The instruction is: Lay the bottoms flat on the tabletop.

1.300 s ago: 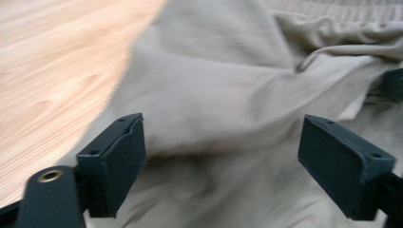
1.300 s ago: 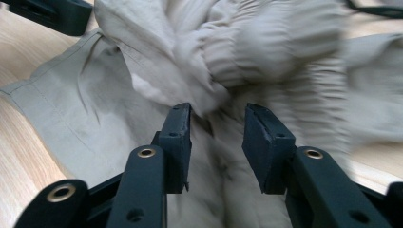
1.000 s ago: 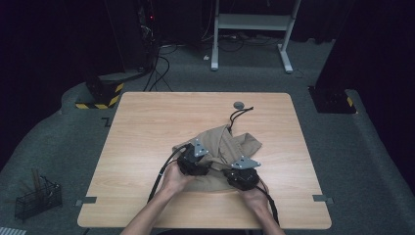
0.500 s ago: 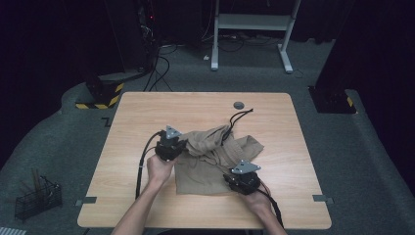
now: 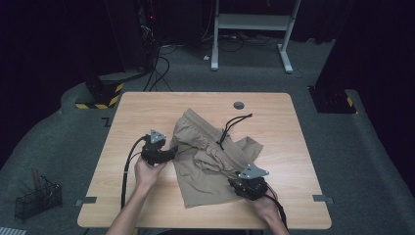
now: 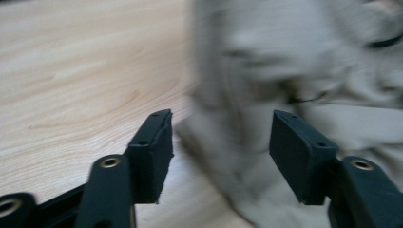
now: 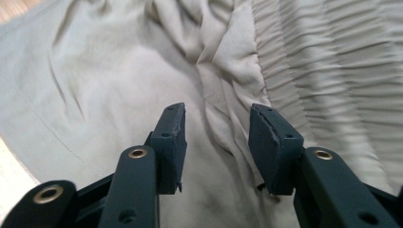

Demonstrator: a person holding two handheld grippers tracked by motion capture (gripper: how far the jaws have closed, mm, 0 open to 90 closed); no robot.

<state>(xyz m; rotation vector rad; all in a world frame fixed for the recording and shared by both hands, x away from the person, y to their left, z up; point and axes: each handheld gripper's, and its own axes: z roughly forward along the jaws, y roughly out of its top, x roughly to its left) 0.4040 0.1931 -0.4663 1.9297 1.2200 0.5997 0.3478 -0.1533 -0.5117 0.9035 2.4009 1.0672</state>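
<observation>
Wooden table [image 5: 147,112]. Tan shorts [image 5: 210,166] crumpled at table centre, black drawstring [image 5: 230,128] trailing toward far side. Left tongs [image 6: 221,137] at shorts' left edge, spread, cloth edge apparently between jaws though view blurred. Right tongs [image 7: 216,142] over near right part, spread above fabric fold, gripping nothing.

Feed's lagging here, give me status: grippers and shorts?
Left gripper open at shorts' left edge. Right gripper open over the fabric. Drawstring loose on top.
</observation>
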